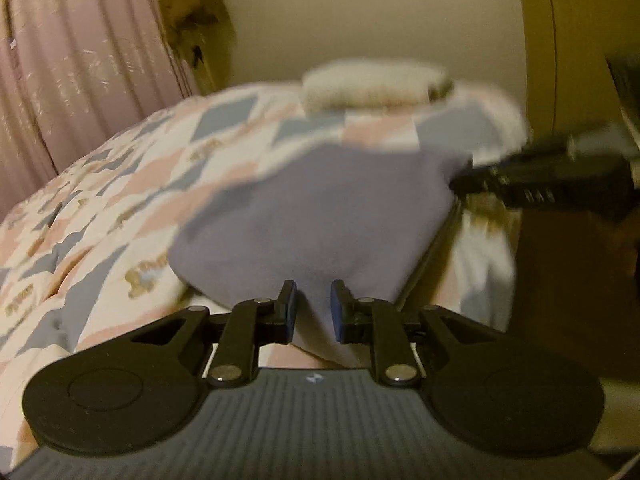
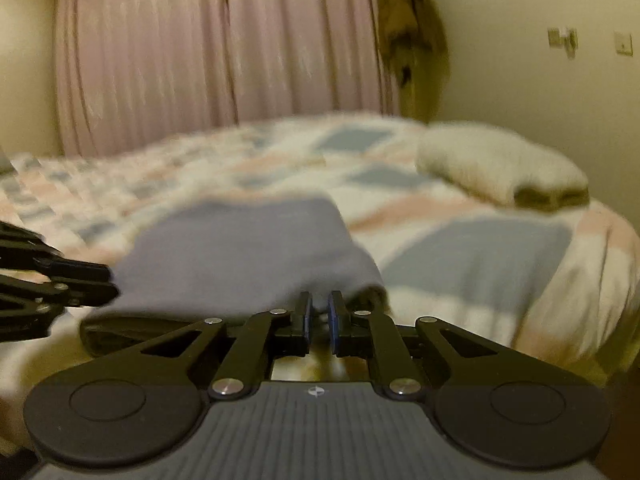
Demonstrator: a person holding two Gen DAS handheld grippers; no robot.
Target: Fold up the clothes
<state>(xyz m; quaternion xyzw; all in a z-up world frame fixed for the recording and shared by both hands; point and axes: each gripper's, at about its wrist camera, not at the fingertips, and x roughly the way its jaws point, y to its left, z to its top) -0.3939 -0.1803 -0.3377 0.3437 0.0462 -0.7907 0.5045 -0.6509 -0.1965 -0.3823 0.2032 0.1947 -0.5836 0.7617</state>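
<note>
Bed (image 1: 120,184) with a quilt in pink, blue-grey and white diamonds fills both views, blurred. Pink curtain (image 2: 180,52) hangs behind it; brown clothing (image 2: 412,20) hangs on the wall by the curtain's edge. A folded cream towel (image 2: 492,164) lies on the bed, well apart from the tools.

Purple garment (image 1: 316,216) lies on the near part of the bed, by its edge, spread between the two tools. Its near edge hangs down into each tool.

Left tool (image 1: 313,306): narrow gap between the blue pads, a fold of the purple garment runs down between them, pinched on that hem. In the right wrist view the left tool (image 2: 108,280) shows at the far left, tips touching the garment's left edge.

Right tool (image 2: 319,314): pads nearly together, clamped on the garment's near edge, cloth bunched just above the tips. In the left wrist view the right tool (image 1: 468,178) comes in from the right, tips at the garment's right corner.
</note>
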